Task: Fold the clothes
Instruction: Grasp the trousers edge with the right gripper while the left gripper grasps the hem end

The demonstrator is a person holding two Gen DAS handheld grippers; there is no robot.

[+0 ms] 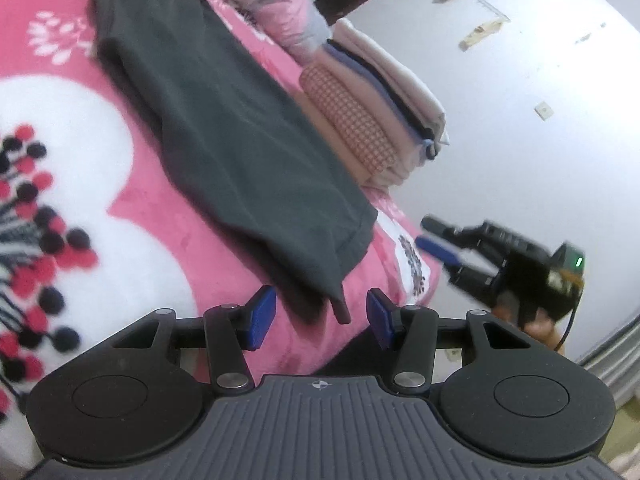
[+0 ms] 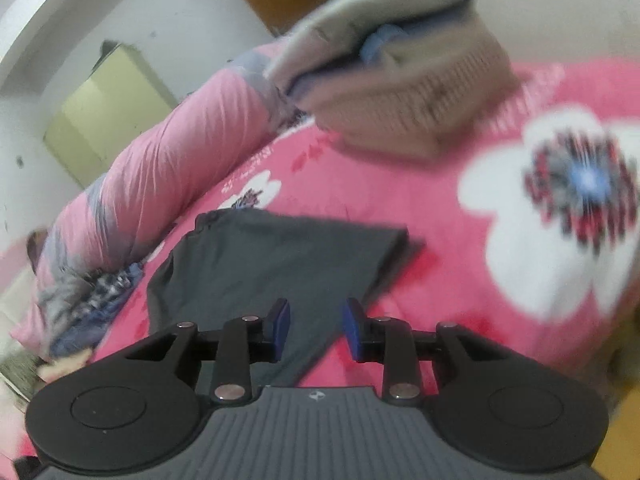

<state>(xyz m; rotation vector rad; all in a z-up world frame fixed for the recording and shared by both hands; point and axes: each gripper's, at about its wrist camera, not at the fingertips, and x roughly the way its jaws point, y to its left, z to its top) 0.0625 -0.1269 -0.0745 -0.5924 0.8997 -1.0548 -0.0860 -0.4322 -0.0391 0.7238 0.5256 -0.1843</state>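
Note:
A dark grey garment (image 1: 224, 136) lies folded lengthwise on the pink flowered blanket (image 1: 132, 216). My left gripper (image 1: 322, 318) is open, its blue pads on either side of the garment's near corner without touching it. My right gripper (image 1: 434, 242) shows in the left wrist view, open and held off the bed's edge. In the right wrist view the right gripper (image 2: 316, 328) is open just above the near edge of the same grey garment (image 2: 272, 260), holding nothing.
A stack of folded clothes (image 1: 376, 100) sits beyond the garment, also in the right wrist view (image 2: 400, 76). A rolled pink quilt (image 2: 168, 160) lies along the bed's far side. A white wall (image 1: 540, 120) stands past the bed edge.

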